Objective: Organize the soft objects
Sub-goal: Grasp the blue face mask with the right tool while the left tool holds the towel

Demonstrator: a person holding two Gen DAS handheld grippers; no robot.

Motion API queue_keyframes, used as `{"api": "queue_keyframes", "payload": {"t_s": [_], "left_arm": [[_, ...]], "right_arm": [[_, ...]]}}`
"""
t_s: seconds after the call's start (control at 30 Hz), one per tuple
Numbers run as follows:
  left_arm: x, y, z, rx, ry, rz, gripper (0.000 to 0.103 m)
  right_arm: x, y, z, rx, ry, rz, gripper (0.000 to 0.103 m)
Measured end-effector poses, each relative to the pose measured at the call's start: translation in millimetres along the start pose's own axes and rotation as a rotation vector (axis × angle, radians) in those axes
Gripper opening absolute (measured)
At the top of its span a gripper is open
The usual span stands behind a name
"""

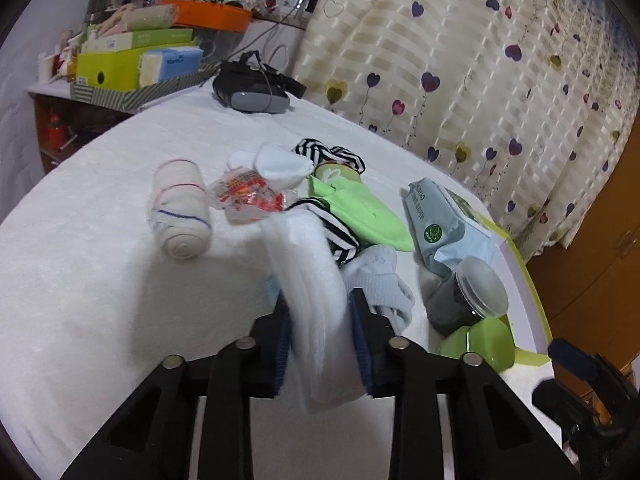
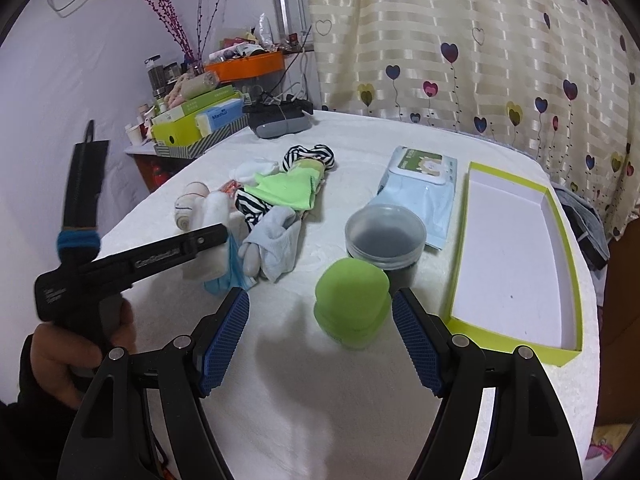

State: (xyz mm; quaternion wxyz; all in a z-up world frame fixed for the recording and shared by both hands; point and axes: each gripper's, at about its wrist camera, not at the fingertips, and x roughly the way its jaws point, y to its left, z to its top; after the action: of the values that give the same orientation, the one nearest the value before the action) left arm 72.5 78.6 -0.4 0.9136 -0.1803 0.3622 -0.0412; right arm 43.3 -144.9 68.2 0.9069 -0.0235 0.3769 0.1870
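Note:
My left gripper (image 1: 320,300) is shut on a wad of white cotton wool (image 1: 308,264), which stands up between the blue pads above the white bedcover. Around it lie a rolled bandage (image 1: 182,210), an orange-printed plastic packet (image 1: 248,198), white socks (image 1: 280,164), a black-and-white striped cloth (image 1: 332,156), a green sock (image 1: 360,212) and a pale blue sock (image 1: 380,280). My right gripper (image 2: 320,296) hangs open just above the cover, with a green sponge-like lump (image 2: 352,304) close to its right finger. A hand (image 2: 80,332) holds the left gripper at the left.
A clear lidded jar (image 2: 386,236), a wet-wipes pack (image 2: 420,188) and an open green-rimmed box tray (image 2: 576,280) sit to the right. A black headset (image 2: 280,120) lies at the far end. A cluttered shelf (image 2: 200,120) stands at the far left; a heart-print curtain (image 2: 480,60) hangs behind.

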Motion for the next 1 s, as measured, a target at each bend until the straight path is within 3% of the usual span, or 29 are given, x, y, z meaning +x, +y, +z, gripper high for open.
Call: {"api": "queue_keyframes", "payload": {"t_s": [0.47,0.6,0.8,0.9,0.97,1.0], "left_arm": [[-35.6,40.7,-13.4,-0.025,-0.012,0.025,0.026],[-39.1,52.0,-17.0,-0.029,-0.007,0.042,0.026],[-35.2,63.6,-19.6,-0.042,0.013,0.061,0.026],[-31.0,65.0,-20.4,-0.04,0.027,0.068,0.026],[-29.2,63.8,-20.2,-0.039,0.033,0.068,0.026],[-28.8,63.6,-20.2,-0.038,0.034,0.072,0.026]], "right_arm": [[26.8,58.7,17.8,-0.144,0.008,0.127,0.074],[55.5,77.0,19.4,-0.184,0.061,0.162,0.06],[93.2,92.1,16.2,-0.215,0.141,0.17,0.057],[109.1,94.8,14.4,-0.228,0.176,0.156,0.046],[115.2,96.8,13.2,-0.242,0.188,0.148,0.031],[118.3,97.7,13.2,-0.249,0.193,0.144,0.03]]}}
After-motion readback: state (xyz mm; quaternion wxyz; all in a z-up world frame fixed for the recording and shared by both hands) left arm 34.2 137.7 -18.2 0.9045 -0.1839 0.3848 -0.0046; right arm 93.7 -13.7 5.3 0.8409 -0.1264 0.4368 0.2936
